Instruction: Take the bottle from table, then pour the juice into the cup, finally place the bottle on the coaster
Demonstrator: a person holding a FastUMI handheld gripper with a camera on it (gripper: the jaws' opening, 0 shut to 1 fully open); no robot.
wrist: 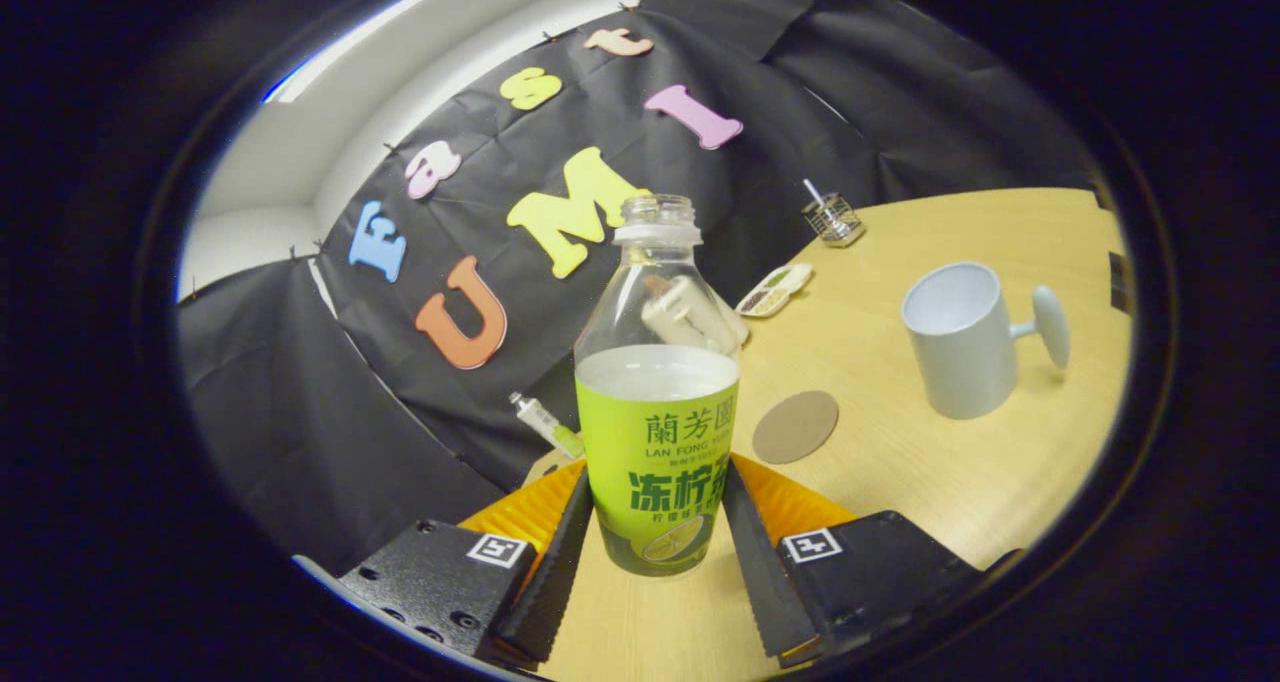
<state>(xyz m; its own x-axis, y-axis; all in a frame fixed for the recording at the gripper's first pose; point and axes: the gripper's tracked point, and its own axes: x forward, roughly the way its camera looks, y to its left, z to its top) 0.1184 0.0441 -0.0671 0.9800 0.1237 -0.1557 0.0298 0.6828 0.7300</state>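
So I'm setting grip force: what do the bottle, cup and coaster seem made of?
Bottle, between the tongs: clear thin plastic, see-through above a glossy label. Cup: probably glazed ceramic, smooth pale wall with soft sheen. Coaster: matte brown disc, perhaps cork or felt. Whether the tongs press the bottle is unclear.

The bottle (655, 442) hides part of a pale object behind.

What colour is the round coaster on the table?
Brown: the flat round coaster shows best in the gripper view, beside the bottle.

Black cloth (300, 442) drapes the booth wall behind a pale wooden table (900, 482) (white wall (290, 152) above).
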